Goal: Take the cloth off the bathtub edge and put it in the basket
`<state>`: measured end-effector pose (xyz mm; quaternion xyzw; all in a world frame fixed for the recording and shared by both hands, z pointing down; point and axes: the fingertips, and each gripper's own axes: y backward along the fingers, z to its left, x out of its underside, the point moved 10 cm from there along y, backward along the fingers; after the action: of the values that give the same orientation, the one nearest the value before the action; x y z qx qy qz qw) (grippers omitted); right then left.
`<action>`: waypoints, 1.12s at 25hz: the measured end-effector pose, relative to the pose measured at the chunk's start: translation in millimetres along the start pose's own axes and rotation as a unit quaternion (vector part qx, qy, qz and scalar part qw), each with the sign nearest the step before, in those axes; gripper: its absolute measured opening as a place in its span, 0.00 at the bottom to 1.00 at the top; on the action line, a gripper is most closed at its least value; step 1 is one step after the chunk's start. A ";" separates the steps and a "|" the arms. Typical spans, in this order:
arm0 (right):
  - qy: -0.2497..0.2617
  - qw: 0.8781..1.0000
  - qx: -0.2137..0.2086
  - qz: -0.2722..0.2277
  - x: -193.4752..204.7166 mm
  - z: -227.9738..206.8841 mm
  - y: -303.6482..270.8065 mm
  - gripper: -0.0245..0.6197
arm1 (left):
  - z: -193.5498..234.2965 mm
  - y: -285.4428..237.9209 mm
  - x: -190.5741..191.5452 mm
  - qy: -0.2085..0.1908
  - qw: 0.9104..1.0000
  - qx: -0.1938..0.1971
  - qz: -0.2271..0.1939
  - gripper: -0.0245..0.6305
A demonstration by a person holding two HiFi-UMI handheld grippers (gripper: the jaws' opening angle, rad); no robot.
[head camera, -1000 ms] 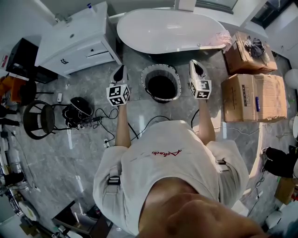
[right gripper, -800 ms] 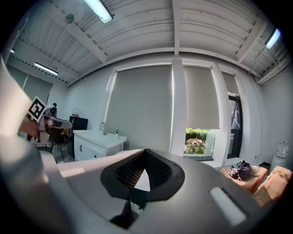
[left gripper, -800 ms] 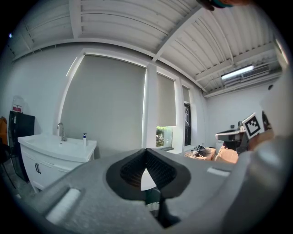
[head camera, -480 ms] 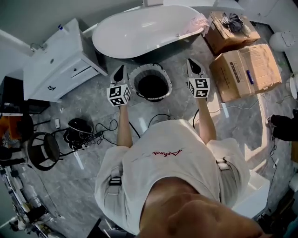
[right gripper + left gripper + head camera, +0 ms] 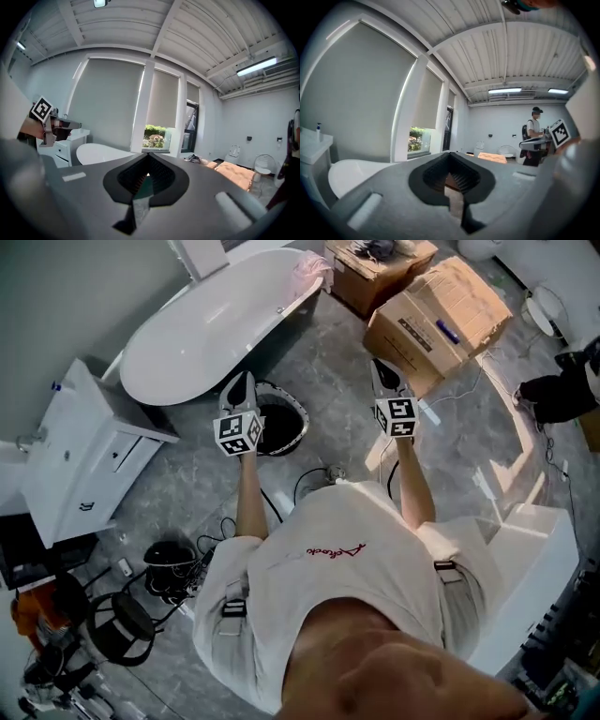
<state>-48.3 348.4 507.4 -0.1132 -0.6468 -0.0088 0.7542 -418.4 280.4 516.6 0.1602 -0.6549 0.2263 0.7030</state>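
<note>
**Cloth sits up-frame, between the two shut grippers**

In the head view the cloth point(image 5: 310, 269), a pale pink bundle, is draped over the rim of the bathtub point(image 5: 202, 329) at the tub's far end, near the top centre of the frame; it is not yet touched. The tub's long axis runs on a diagonal from the left middle of the frame up to that end. The cloth is too small here to give its own axis.

The left gripper point(image 5: 241, 382) and the right gripper point(image 5: 378, 367) are both held out level at mid-frame; each has its jaws closed together with nothing between them. The cloth lies above both and about midway between them across the frame; the right looks slightly nearer, though not by much. Open floor lies between the right gripper and the cloth, with cardboard boxes point(image 5: 441, 320) just to its right.

The basket point(image 5: 286, 423) stands on the floor just beside the left gripper, close against the tub's side and well apart from the cloth; so the carry back would likely run down-frame along the tub.
</note>
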 end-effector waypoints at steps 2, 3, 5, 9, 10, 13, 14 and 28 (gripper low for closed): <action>-0.003 1.000 0.027 0.010 8.3 -14.8 17.3 0.05 | -21.2 -23.0 1.0 -0.001 0.999 0.036 0.001 0.04; -0.006 0.999 0.040 0.014 12.7 -22.2 25.7 0.05 | -32.2 -33.2 1.0 -0.002 0.999 0.053 0.001 0.04; -0.013 0.997 0.067 0.021 21.3 -35.0 41.8 0.05 | -52.7 -50.9 1.7 -0.005 0.996 0.085 0.002 0.04; -0.017 0.994 0.106 0.032 31.1 -55.1 68.6 0.05 | -88.7 -84.9 4.3 -0.007 0.990 0.139 0.010 0.04; -0.017 0.993 0.116 0.034 33.3 -61.5 75.4 0.05 | -99.2 -94.1 4.7 -0.007 0.988 0.151 0.011 0.04; -0.022 0.988 0.149 0.038 41.4 -81.6 98.9 0.05 | -135.0 -118.0 5.9 -0.010 0.981 0.193 0.015 0.04; -0.024 0.986 0.160 0.040 44.6 -87.4 107.3 0.05 | -147.3 -124.0 6.5 -0.012 0.978 0.206 0.016 0.04; -0.046 0.968 0.243 0.043 75.0 -211.7 173.6 0.05 | -301.6 -210.4 10.0 -0.034 0.954 0.299 0.017 0.04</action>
<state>197.7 489.0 523.9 0.0454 -0.6581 0.1865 0.7281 -51.0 260.8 514.2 0.3594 -0.5836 0.4178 0.5964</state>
